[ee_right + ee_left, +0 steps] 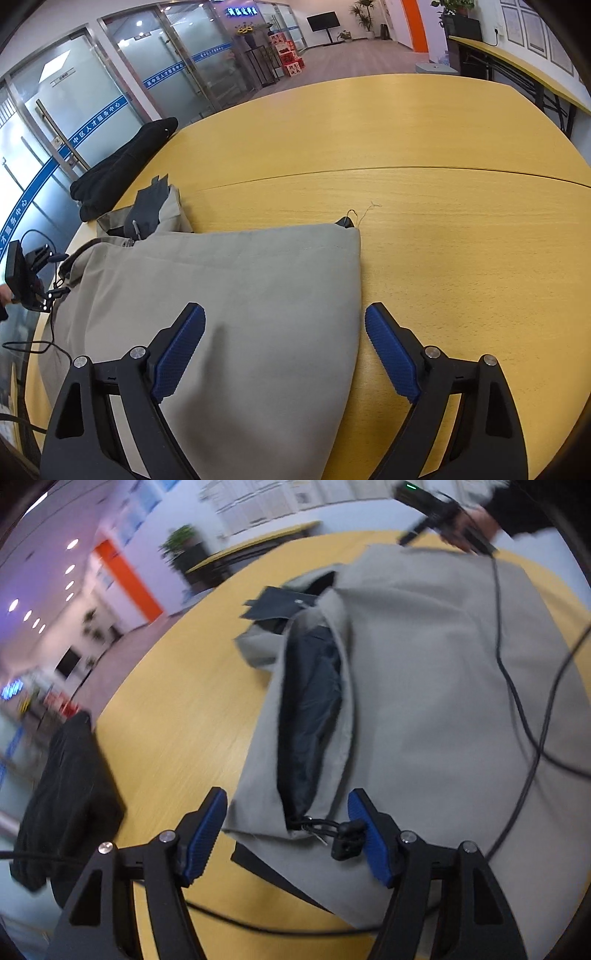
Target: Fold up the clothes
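The left gripper (288, 830) is wide open and holds nothing. Its two blue pads (205, 836) sit on each side of the bottom edge of a grey jacket (424, 686). A black cord stopper (345, 840) on a thin string lies at that edge, just beside the right pad. The jacket lies flat on a yellow table (177, 716). It is split open near the gripper, and a dark blue lining (314, 709) shows inside the gap. Black cables (517, 701) run across the top of the grey cloth. To the left, a black bundle of cloth (70, 797) lies at the table's edge, apart from the jacket. At the far side of the jacket the other hand (476, 520) holds its black tool, but this part is blurry. The right gripper (284, 345) is wide open too and grips nothing. It hangs over the jacket's straight side edge, with one pad over the grey cloth and the other over bare wood. A loose thread (364, 212) trails from the jacket's far corner onto the table. Past that, the table top has a thin seam (369, 170) across it. Far behind stand glass doors (110, 92) with a blue stripe.
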